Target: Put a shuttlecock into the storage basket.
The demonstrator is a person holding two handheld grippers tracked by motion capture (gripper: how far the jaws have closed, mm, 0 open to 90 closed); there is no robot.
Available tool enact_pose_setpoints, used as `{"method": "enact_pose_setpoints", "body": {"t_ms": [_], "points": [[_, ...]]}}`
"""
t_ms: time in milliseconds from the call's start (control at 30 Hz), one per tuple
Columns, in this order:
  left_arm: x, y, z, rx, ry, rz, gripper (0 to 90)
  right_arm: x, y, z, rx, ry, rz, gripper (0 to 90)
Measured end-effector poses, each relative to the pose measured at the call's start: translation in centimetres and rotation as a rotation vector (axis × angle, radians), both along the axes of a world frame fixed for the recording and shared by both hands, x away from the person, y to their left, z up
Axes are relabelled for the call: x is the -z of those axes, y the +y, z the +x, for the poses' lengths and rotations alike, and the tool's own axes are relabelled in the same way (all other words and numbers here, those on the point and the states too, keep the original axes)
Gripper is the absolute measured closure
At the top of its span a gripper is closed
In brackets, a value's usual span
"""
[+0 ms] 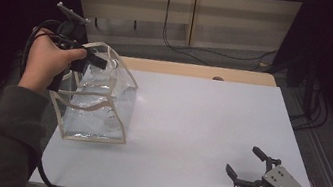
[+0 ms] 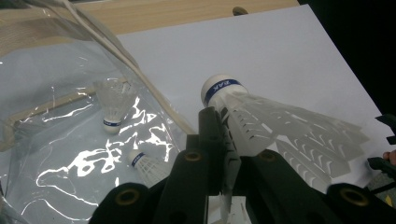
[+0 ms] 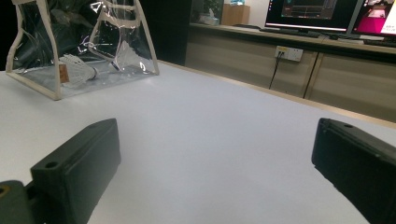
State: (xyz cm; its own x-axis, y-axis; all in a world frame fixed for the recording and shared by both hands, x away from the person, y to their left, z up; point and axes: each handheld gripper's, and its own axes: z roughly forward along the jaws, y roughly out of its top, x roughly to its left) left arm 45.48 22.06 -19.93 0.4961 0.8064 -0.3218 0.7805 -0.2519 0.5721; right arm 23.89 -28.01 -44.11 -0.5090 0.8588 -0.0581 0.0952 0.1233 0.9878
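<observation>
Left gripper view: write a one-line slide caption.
Left tool grips a white shuttlecock above the clear bag, where two more shuttlecocks lie.

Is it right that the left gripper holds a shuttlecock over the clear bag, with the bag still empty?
Not quite. The left gripper does hold a shuttlecock by the clear bag, but the bag is not empty: the left gripper view shows two shuttlecocks inside it.
</observation>
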Motion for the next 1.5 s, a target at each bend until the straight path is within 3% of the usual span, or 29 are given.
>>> {"method": "enact_pose_setpoints", "body": {"t_ms": [367,633,1200,1500], "points": [[0.1,0.8,0.3,-0.009,0.008,0.003,88.4,0.0,0.0,0.0,0.001,0.003,0.0,1.5],[0.5,1.4,0.5,-0.053,-0.007,0.014,88.3,0.0,0.1,0.0,-0.001,0.003,0.0,1.5],[1.1,2.5,0.8,-0.094,-0.025,0.033,88.2,0.0,0.0,0.0,0.0,0.002,0.0,1.5],[1.5,2.8,1.0,-0.094,-0.022,0.041,88.2,0.0,0.0,0.0,0.002,0.001,0.0,1.5]]}}
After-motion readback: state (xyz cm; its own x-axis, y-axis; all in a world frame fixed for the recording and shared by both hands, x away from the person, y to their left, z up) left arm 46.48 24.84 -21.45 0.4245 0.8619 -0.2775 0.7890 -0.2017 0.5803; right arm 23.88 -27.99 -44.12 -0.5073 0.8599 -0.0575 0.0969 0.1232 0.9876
